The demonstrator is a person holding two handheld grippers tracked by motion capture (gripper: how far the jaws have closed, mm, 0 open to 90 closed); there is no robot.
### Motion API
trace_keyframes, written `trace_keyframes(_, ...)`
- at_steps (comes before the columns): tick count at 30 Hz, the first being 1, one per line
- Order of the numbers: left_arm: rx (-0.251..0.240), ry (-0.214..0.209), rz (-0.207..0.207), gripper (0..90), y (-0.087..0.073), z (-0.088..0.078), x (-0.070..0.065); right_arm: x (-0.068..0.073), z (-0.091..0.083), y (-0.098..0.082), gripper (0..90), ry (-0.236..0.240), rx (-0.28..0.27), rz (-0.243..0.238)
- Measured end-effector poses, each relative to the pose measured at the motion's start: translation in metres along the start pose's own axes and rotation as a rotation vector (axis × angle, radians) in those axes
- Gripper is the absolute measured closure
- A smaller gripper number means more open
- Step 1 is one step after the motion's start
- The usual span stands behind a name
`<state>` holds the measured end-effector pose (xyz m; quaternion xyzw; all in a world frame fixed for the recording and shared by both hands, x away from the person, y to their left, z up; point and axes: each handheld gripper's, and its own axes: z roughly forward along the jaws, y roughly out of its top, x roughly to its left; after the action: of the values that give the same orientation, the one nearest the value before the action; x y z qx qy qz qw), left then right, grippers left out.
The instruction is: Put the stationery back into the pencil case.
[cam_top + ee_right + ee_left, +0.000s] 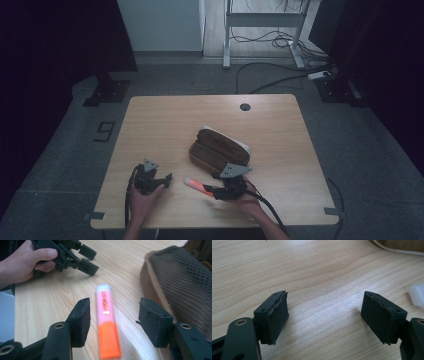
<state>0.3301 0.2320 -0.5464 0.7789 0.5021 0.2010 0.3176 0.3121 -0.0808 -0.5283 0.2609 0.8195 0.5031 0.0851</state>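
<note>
From the high view, we judge the work as barely begun: the orange highlighter [196,186] lies flat on the counter [150,125], just in front of the brown pencil case [219,149], which lies open; nothing has been lifted yet, and we take the grasp and whatever follows with the case to be still ahead; the right gripper [212,190] sits at the highlighter's right-hand end, on the person's side of the case, while the left gripper [167,180] rests well to the left of the case; the highlighter's long axis runs roughly left to right, tilted a little, pale cap end away from the right gripper.

In the left gripper view, we see its fingers [273,315] spread wide over bare wood with nothing between them; a white edge of the case shows at the top right corner.

In the right gripper view, the highlighter [108,322] lies between the spread fingers [81,320], untouched by either pad; its long axis runs along the gripper's reach, orange body nearest, pale cap pointing away toward the left gripper [87,260]; the case [180,282] sits just beside it on the right.
</note>
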Motion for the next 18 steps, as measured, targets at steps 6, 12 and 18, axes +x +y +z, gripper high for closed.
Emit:
trace_keyframes(6, 0.000, 0.000, 0.000, 21.5, 0.000, 0.000, 0.000, 0.004, 0.013, 0.003, 43.1, 0.014, 0.022, -0.011)
trace_keyframes(12, 0.000, -0.001, -0.001, 21.5, 0.000, 0.000, 0.000, 0.008, 0.023, 0.003, 44.8, 0.024, 0.045, -0.016)
trace_keyframes(18, 0.000, -0.001, 0.000, 21.5, 0.000, 0.000, 0.000, 0.010, 0.026, -0.001, 47.2, 0.007, 0.085, -0.020)
